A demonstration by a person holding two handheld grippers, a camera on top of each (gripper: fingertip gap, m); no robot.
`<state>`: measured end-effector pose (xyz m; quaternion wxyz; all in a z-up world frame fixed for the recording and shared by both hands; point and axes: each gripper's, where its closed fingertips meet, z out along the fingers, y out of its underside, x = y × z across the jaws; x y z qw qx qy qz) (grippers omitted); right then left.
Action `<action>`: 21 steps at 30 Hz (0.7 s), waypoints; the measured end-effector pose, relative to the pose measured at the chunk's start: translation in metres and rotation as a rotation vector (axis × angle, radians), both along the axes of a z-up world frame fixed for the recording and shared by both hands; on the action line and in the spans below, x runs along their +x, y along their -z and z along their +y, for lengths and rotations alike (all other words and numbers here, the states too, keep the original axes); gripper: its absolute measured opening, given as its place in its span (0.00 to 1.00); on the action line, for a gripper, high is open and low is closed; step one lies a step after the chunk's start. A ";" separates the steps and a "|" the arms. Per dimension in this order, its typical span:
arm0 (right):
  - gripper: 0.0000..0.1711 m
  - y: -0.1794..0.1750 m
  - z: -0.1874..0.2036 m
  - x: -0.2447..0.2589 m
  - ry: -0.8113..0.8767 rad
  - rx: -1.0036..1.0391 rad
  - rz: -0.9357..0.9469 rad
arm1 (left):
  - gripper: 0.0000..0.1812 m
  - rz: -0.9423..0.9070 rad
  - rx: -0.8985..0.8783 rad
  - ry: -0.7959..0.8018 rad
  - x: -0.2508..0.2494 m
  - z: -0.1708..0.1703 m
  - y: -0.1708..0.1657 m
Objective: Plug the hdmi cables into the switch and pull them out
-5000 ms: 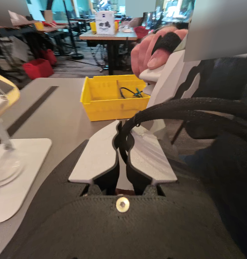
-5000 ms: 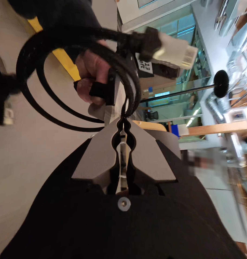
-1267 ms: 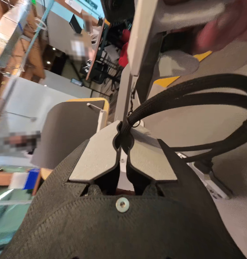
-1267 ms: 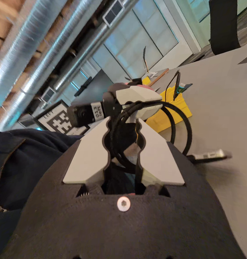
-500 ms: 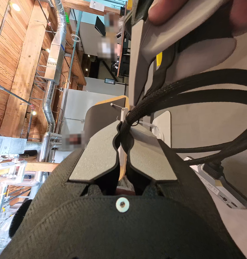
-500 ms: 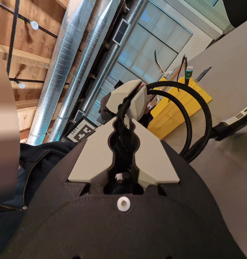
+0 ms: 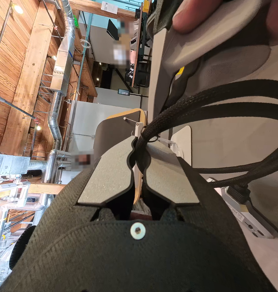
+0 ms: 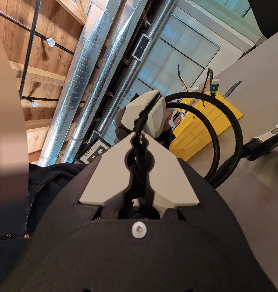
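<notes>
Left wrist view: left claw (image 7: 139, 143) around black cable (image 7: 198, 110)

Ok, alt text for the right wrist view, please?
The right gripper is shut on a coiled black cable, which the left gripper pinches just beyond. The cable's plug sits in a grey switch on the table, a yellow bin behind.

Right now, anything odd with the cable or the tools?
Yes: both tools, left and right, pinch the same coiled black cable at one bunch, tip to tip. Its plug sits in the switch.
</notes>
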<state>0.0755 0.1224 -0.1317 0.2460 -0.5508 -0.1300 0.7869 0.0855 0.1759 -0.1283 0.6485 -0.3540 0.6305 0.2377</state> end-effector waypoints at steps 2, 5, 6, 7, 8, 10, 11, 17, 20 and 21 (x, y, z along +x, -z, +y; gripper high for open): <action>0.02 0.000 0.001 0.001 0.010 0.001 0.001 | 0.01 0.003 0.000 0.000 0.000 0.000 0.001; 0.01 -0.002 0.002 0.002 0.029 0.012 0.003 | 0.01 0.006 -0.001 0.002 0.001 -0.001 0.002; 0.01 -0.002 0.002 0.002 0.034 0.021 -0.002 | 0.01 0.006 -0.001 0.002 0.001 -0.001 0.002; 0.00 -0.002 0.002 0.002 0.043 0.033 -0.009 | 0.01 0.004 -0.003 0.003 0.001 -0.002 0.002; 0.00 -0.002 0.002 0.001 0.052 0.049 -0.021 | 0.01 0.004 -0.003 0.002 0.001 -0.002 0.002; 0.00 -0.002 0.001 0.001 0.073 0.097 -0.055 | 0.01 0.007 -0.012 0.003 0.001 -0.002 0.003; 0.00 -0.002 0.001 0.001 0.083 0.123 -0.072 | 0.01 0.005 -0.022 0.006 0.000 -0.002 0.003; 0.00 -0.004 0.001 -0.003 0.215 0.563 -0.388 | 0.02 -0.067 -0.369 0.097 0.000 -0.004 0.014; 0.00 -0.008 0.009 -0.005 0.310 0.902 -0.630 | 0.02 -0.148 -0.645 0.189 0.002 -0.006 0.017; 0.00 -0.010 0.013 -0.005 0.349 1.037 -0.709 | 0.02 -0.172 -0.720 0.224 0.003 -0.006 0.016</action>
